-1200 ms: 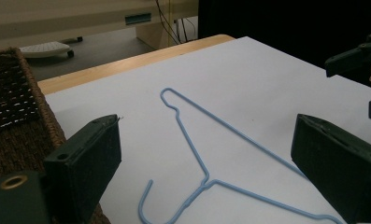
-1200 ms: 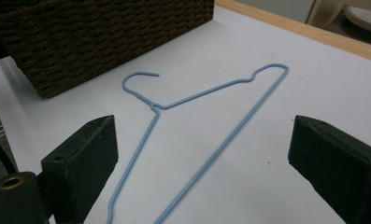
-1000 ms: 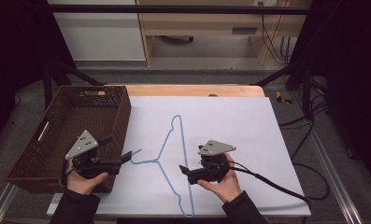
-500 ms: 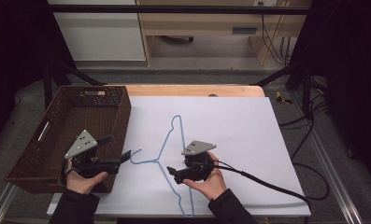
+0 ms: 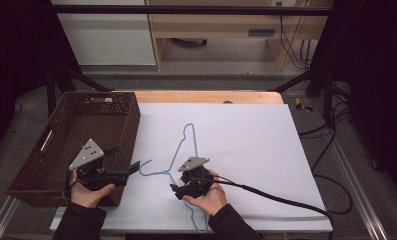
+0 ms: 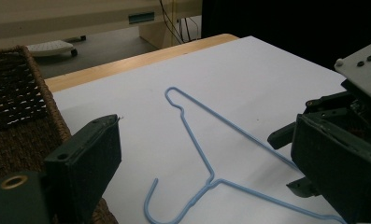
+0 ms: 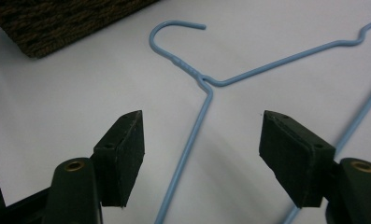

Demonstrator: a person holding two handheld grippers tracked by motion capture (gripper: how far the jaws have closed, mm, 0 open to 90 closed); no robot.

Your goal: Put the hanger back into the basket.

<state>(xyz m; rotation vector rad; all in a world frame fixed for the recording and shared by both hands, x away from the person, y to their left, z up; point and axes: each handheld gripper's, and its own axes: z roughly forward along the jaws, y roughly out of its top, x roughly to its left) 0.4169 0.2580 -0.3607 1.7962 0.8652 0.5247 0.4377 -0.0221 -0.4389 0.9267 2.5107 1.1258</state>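
Thin light-blue wire hanger flat on your white tabletop.
Your right hand-held gripper straddles its arm, jaws apart; left hand-held gripper likewise gapes.

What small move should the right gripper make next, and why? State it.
Probably ease the right gripper down and close it on the hanger. Its jaws stand open with one of the hanger's arms running between them just below the neck, and nothing is gripped yet. The left gripper is also open, near the hook by the basket.
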